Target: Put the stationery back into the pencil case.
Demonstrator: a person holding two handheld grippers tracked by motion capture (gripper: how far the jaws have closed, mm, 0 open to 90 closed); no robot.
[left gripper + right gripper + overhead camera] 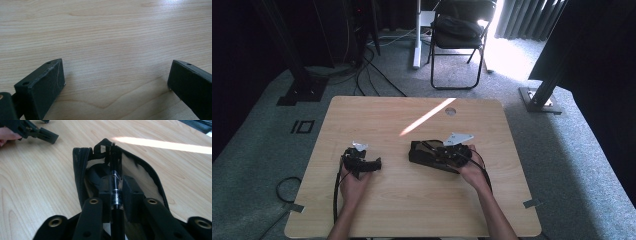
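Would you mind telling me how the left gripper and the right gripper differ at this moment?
The left gripper is open with bare table between its jaws; the right gripper is shut on a black pen. The left is over plain wood; the right is over an open black pouch. Both are hand-held, black, two-jawed.

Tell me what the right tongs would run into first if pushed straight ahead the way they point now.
The right tongs, shut on a black pen, point into the open black zippered pouch. They would likely meet the pouch's far end first, though depth inside is unclear.
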